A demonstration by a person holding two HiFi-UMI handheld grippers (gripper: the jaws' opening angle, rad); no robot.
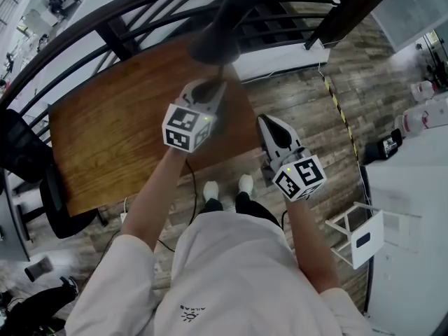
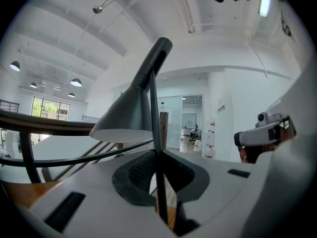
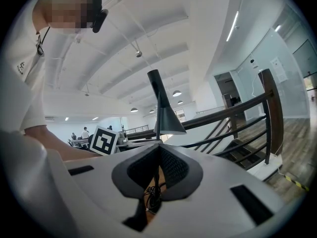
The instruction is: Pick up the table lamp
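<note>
**Item:** table lamp, dark cone shade, thin stem. It stands over the wooden table, with the shade at 12 o'clock from the left gripper. The base is hidden.

**Left gripper**: jaws pinched narrow on the stem below the shade.

**Right gripper**: at 4 o'clock from the left, off the table edge, jaws together and empty.

**Handling:** likely mid-lift. Raise straight up with the stem plumb. The single thin grip may let the lamp pivot or slip, so go slowly.
</note>
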